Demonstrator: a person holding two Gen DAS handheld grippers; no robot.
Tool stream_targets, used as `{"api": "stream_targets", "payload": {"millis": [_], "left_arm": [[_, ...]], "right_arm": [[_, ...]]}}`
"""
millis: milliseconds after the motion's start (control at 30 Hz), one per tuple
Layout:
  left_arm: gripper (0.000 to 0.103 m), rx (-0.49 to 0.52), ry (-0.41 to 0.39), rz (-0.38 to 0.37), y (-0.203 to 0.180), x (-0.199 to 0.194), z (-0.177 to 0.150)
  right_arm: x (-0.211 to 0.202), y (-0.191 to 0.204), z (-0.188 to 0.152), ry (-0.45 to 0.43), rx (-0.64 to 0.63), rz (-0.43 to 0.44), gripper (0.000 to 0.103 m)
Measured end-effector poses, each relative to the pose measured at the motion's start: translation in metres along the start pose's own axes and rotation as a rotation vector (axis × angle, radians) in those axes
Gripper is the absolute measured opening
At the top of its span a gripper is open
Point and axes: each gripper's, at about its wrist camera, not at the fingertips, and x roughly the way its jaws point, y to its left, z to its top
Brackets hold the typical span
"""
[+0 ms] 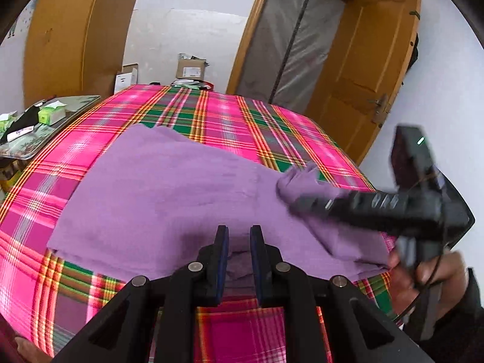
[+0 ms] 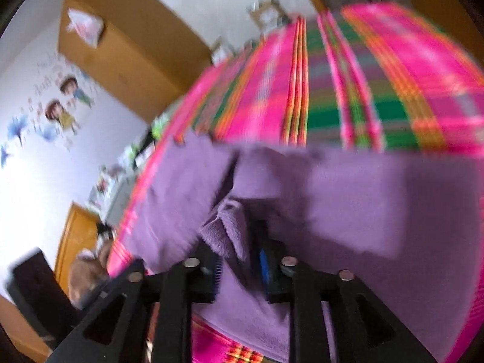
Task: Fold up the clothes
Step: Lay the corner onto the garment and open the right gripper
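Observation:
A purple cloth (image 1: 169, 187) lies spread on the pink and green plaid bed (image 1: 211, 112). My left gripper (image 1: 239, 233) is at the cloth's near edge, shut on a fold of it that shows between the blue pads. My right gripper (image 1: 298, 204) comes in from the right, its tips at a bunched corner of the cloth. In the blurred right wrist view the right gripper (image 2: 242, 242) stands open, with a loose ridge of the purple cloth (image 2: 378, 199) lying between the fingers and hiding their tips. A hand (image 1: 429, 275) holds the right gripper's handle.
A low table (image 1: 75, 106) with small green boxes and clutter stands left of the bed. Cardboard boxes (image 1: 190, 69) sit beyond the far edge. A brown wardrobe (image 1: 75, 36) is at the back left and an open wooden door (image 1: 363, 60) at the back right.

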Motion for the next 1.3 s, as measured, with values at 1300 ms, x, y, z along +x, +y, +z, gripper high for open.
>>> {"api": "stream_targets", "payload": {"millis": [1300], "left_arm": [[0.004, 0.136, 0.135, -0.124, -0.049, 0.060, 0.001]], "right_arm": [[-0.117, -0.087, -0.056, -0.263, 0.130, 0.061, 0.039]]}}
